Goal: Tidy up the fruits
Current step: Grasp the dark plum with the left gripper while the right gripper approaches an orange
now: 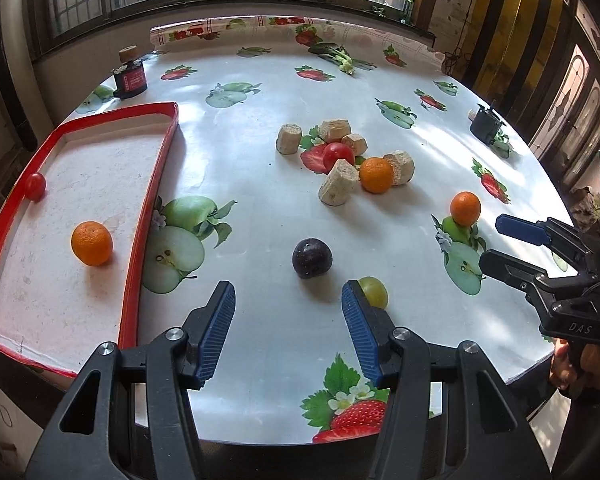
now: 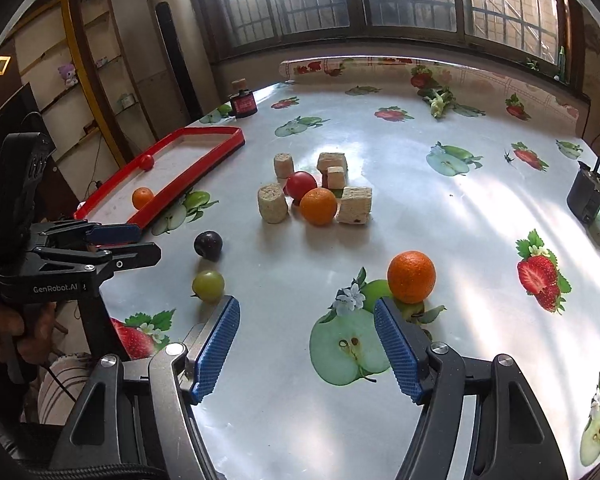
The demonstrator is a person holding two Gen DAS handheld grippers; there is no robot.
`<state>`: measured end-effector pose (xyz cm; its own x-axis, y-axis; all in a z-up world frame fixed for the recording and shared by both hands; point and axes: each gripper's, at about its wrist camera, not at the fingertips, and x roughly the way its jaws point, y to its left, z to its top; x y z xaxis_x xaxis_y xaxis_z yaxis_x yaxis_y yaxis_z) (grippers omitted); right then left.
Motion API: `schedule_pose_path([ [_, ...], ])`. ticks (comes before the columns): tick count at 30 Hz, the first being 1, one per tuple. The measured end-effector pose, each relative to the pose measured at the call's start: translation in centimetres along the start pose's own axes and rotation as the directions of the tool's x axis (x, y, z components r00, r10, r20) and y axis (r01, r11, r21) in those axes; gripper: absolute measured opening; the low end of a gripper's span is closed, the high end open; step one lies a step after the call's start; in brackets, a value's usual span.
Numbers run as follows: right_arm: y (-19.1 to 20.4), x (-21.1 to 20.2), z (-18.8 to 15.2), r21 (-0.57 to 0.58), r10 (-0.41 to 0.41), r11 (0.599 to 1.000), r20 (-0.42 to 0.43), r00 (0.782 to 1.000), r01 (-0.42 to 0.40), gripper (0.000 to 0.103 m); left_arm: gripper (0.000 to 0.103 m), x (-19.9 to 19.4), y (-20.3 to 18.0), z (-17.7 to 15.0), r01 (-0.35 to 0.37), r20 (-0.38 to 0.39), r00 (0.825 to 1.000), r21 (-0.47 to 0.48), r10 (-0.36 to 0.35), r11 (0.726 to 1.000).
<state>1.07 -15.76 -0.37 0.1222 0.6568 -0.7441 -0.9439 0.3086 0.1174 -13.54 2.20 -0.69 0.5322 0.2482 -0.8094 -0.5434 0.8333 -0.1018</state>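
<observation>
A red-rimmed tray (image 1: 156, 184) at the table's left holds an orange (image 1: 91, 243) and a small red tomato (image 1: 35, 186); the tray also shows in the right wrist view (image 2: 204, 166). My left gripper (image 1: 288, 294) is open and empty, with a dark plum (image 1: 312, 258) just ahead and a green grape (image 1: 374, 291) beside its right finger. My right gripper (image 2: 306, 308) is open and empty, with an orange (image 2: 412, 277) ahead on its right. Another orange (image 1: 376, 175) and a red tomato (image 1: 338, 155) lie among the beige blocks.
Several beige foam blocks (image 1: 339, 186) crowd the middle of the table. A dark jar with a cork (image 1: 130, 77) stands at the back left, a black box (image 1: 486, 125) at the right, and a leafy vegetable (image 1: 336, 54) at the back.
</observation>
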Motion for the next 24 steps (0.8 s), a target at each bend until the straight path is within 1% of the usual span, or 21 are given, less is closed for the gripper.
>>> schedule_pose_path([
  [3,-1.4,0.5,0.2,0.024,-0.067,0.997,0.001,0.998,0.067,0.068,0.054,1.0,-0.2,0.7,0.007,-0.001,1.000,0.005,-0.007,1.000],
  [4,-2.2,0.8,0.3,0.049,-0.071,0.996,-0.006,0.997,0.071,0.066,0.054,1.4,-0.3,1.1,0.010,-0.002,1.000,0.004,-0.010,1.000],
  [6,-3.5,1.4,0.6,0.109,-0.040,0.993,-0.030,0.999,0.043,0.062,0.054,2.2,-0.3,1.7,0.020,-0.003,1.000,0.006,-0.020,1.000],
  [7,-3.8,1.7,0.8,0.117,-0.046,0.992,-0.038,0.998,0.050,0.060,0.054,2.6,-0.3,1.9,0.021,-0.009,1.000,0.004,-0.021,1.000],
  [9,-4.1,2.1,1.0,0.121,-0.061,0.990,-0.054,0.997,0.067,0.060,0.054,3.7,-0.3,2.3,0.029,-0.027,0.999,0.001,-0.028,1.000],
  [10,-4.1,2.4,1.2,0.120,-0.058,0.991,-0.069,0.996,0.066,0.060,0.052,4.1,-0.3,2.3,0.033,-0.035,0.999,0.002,-0.033,0.999],
  [12,-4.0,2.8,1.4,0.110,-0.082,0.990,-0.079,0.993,0.091,0.060,0.043,4.9,-0.5,2.1,0.051,-0.059,0.997,0.006,-0.051,0.999],
  [13,-4.0,2.9,1.6,0.107,-0.090,0.989,-0.082,0.993,0.099,0.060,0.033,5.2,-0.5,1.9,0.065,-0.071,0.995,0.005,-0.065,0.998],
  [14,-4.0,2.9,1.7,0.108,-0.093,0.989,-0.084,0.992,0.102,0.060,0.031,5.1,-0.7,1.7,0.059,-0.054,0.997,0.014,-0.058,0.998],
  [15,-4.2,3.0,1.8,0.112,-0.100,0.988,-0.088,0.991,0.110,0.059,0.029,5.1,-0.8,1.6,0.060,-0.058,0.997,0.022,-0.059,0.998],
  [16,-4.4,3.2,1.9,0.118,-0.110,0.986,-0.095,0.989,0.121,0.059,0.025,5.0,-0.9,1.5,0.059,-0.051,0.997,0.028,-0.057,0.998],
  [19,-5.1,3.6,2.1,0.139,-0.138,0.978,-0.114,0.984,0.153,0.058,0.024,5.0,-0.5,1.5,0.089,-0.057,0.994,0.008,-0.089,0.996],
  [20,-5.3,3.8,2.1,0.139,-0.157,0.975,-0.120,0.980,0.173,0.053,0.023,4.9,-0.4,1.4,0.094,-0.056,0.994,0.006,-0.093,0.996],
  [21,-5.6,4.1,2.2,0.143,-0.173,0.971,-0.132,0.976,0.191,0.052,0.023,4.9,-0.4,1.4,0.094,-0.055,0.994,0.007,-0.093,0.996],
  [23,-6.3,4.5,2.2,0.147,-0.193,0.966,-0.143,0.971,0.214,0.040,0.023,4.7,-0.4,1.2,0.101,-0.052,0.994,0.006,-0.100,0.995],
  [24,-6.7,4.6,2.3,0.154,-0.201,0.963,-0.145,0.969,0.223,0.037,0.023,4.6,-0.3,1.1,0.105,-0.050,0.993,0.004,-0.105,0.994],
])
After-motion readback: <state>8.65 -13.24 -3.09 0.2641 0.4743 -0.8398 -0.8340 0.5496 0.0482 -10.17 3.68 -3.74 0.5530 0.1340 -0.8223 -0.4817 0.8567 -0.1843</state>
